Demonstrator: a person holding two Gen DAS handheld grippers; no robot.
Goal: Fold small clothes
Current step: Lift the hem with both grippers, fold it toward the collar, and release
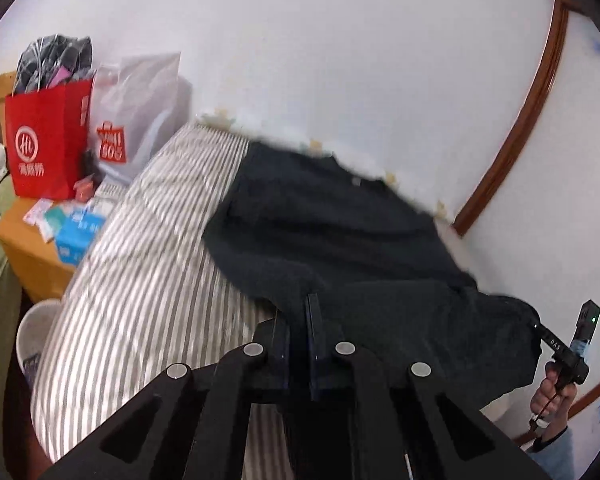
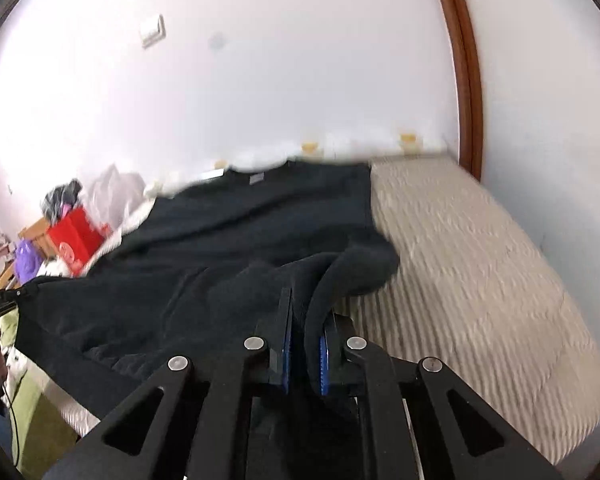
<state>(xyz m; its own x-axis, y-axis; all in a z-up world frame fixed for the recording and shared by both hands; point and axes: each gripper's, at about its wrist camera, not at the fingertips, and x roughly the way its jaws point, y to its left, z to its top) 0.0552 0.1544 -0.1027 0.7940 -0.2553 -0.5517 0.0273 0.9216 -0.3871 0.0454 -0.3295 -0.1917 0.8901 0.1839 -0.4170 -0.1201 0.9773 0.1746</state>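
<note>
A dark navy shirt (image 1: pixel 332 224) lies spread on a grey-and-white striped mattress (image 1: pixel 140 264), its collar toward the wall. My left gripper (image 1: pixel 306 300) is shut on the shirt's near hem, with cloth pinched between the jaws. In the right wrist view the same shirt (image 2: pixel 228 232) stretches away, and my right gripper (image 2: pixel 306 320) is shut on a bunched fold of its near edge. The near edge is lifted off the mattress between the two grippers. The right gripper (image 1: pixel 540 328) also shows at the far right of the left wrist view, and the left gripper (image 2: pixel 24 292) at the left edge of the right one.
A red paper bag (image 1: pixel 48 140) and a white plastic bag (image 1: pixel 140 104) stand on a wooden bedside table (image 1: pixel 28 248) with small packets. A white bucket (image 1: pixel 36 336) sits on the floor. A brown door frame (image 2: pixel 466 80) rises behind the striped mattress (image 2: pixel 480 260).
</note>
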